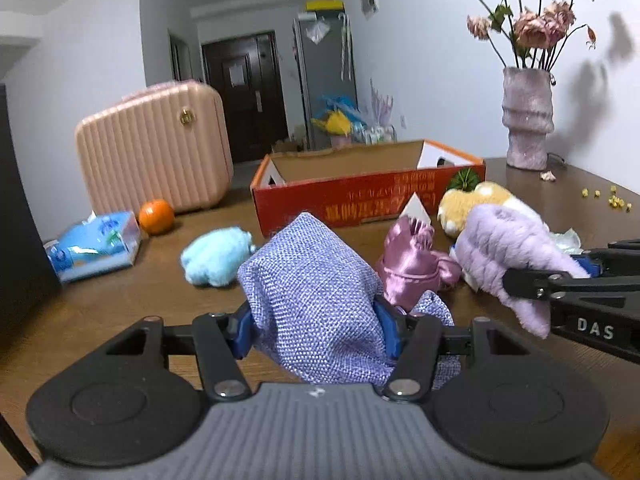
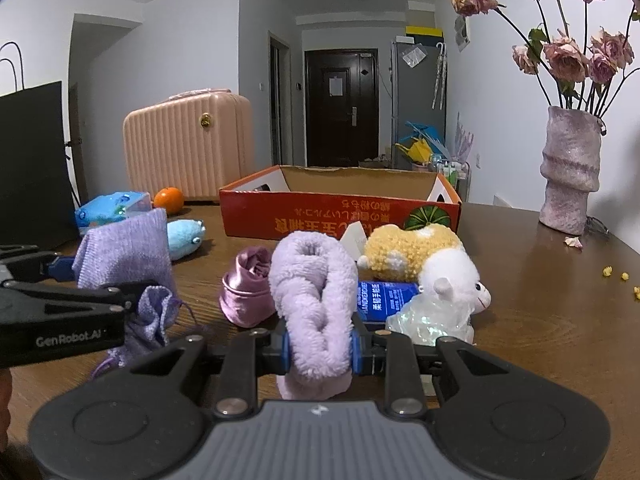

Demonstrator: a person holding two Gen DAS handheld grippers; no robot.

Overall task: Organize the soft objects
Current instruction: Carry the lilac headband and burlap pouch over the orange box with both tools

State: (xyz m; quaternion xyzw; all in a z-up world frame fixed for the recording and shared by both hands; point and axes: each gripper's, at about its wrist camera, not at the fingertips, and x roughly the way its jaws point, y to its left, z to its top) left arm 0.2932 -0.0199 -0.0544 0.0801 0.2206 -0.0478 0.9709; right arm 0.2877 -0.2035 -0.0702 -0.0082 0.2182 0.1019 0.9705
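Left tool (image 1: 316, 330) clamps the woven pouch (image 1: 320, 300); right tool (image 2: 320, 350) apparently clamps the fluffy towel (image 2: 316, 300).

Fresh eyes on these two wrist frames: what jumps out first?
Both grippers are loaded: the left gripper clamps a lavender woven pouch, the right gripper a fluffy purple roll. Behind them sits an open orange cardboard box mid-table, with a pink suitcase to its left and a vase of dried roses far right.

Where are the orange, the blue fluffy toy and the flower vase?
orange (image 1: 156, 216): left wrist view, middle of the peel.
blue toy (image 1: 216, 256): left wrist view, middle of its fluffy body.
vase (image 2: 571, 171): right wrist view, middle of its ribbed wall.
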